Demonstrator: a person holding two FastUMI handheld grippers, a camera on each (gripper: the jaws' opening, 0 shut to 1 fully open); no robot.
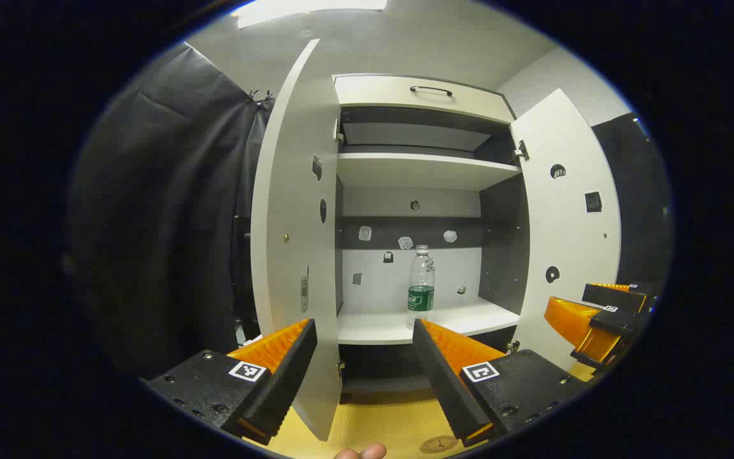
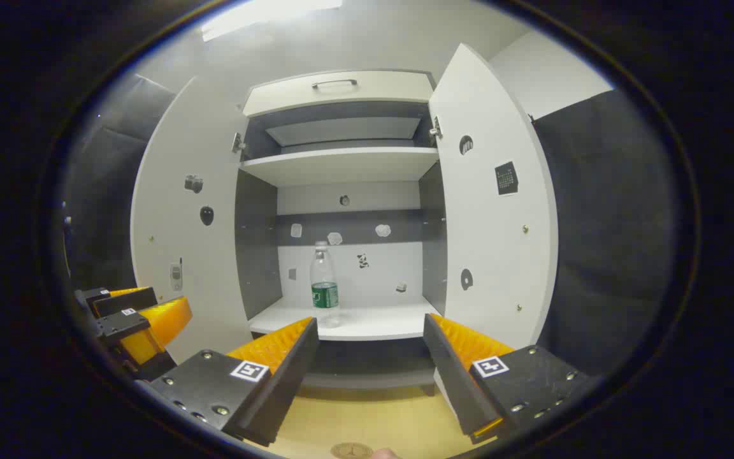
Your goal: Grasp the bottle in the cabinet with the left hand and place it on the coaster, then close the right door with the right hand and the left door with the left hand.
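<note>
The bottle (image 1: 421,280) stands upright on the cabinet's (image 1: 418,172) lower shelf (both doors wide open), at twelve o'clock from the left gripper (image 1: 364,326); it and the right gripper (image 2: 371,322) gape empty.

The left gripper (image 1: 364,331) hangs in front of the cabinet (image 1: 421,95), its jaws spread wide with nothing between them. Both doors stand open: the left door (image 1: 290,210) close ahead, the right door (image 1: 564,223) farther off. A clear bottle (image 1: 421,284) stands upright on the lower shelf (image 1: 469,319). The right gripper (image 1: 599,319) shows at the right edge. A round coaster (image 1: 438,444) lies on the yellow table (image 1: 373,421) below
</note>
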